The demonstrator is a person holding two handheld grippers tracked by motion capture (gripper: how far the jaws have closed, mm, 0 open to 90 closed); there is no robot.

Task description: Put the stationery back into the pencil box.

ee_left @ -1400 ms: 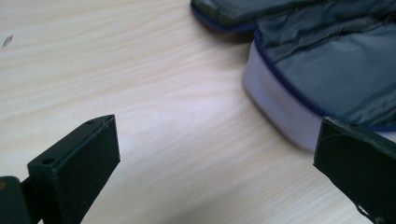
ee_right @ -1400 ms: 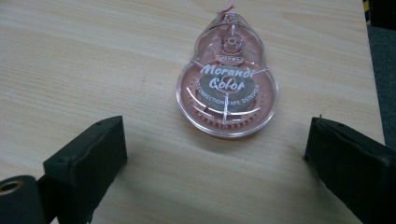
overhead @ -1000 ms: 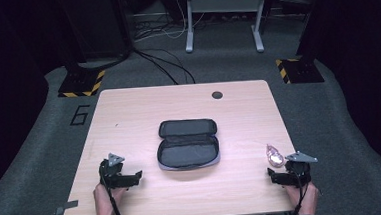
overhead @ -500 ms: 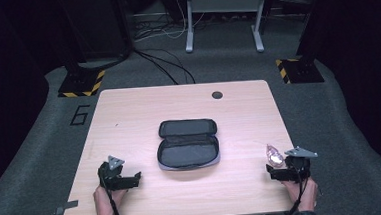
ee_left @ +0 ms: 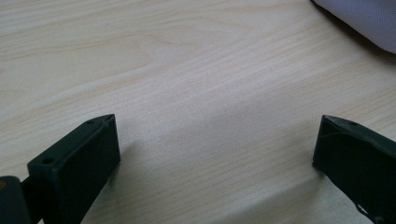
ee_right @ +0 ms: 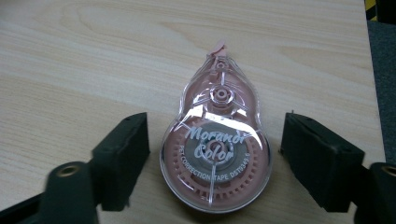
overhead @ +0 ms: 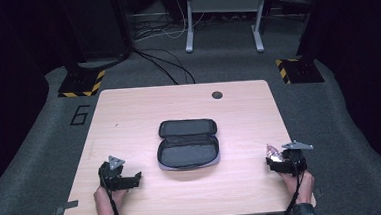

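Observation:
A black zipped pencil case (overhead: 187,142) lies open in the middle of the wooden table (overhead: 129,116), grey lining up. A pink, clear-shelled correction tape dispenser (ee_right: 216,144) lies flat on the table near the right edge, also seen in the high view as the correction tape (overhead: 273,151). My right gripper (ee_right: 215,156) stands open with one jaw on each side of it, neither touching. Near the front left, my left gripper (ee_left: 217,144) is open over bare wood, and a corner of the case (ee_left: 364,18) shows at the upper right.
A small dark round grommet (overhead: 217,94) sits near the table's far edge. Past the table are a grey carpet with cables (overhead: 166,64), a desk frame (overhead: 223,20) and yellow-black striped bases (overhead: 81,81). The table's right edge (ee_right: 371,70) lies close to the tape.
Both grippers have slid slightly toward the table's front edge. The right gripper stays around the correction tape; the case has not moved.

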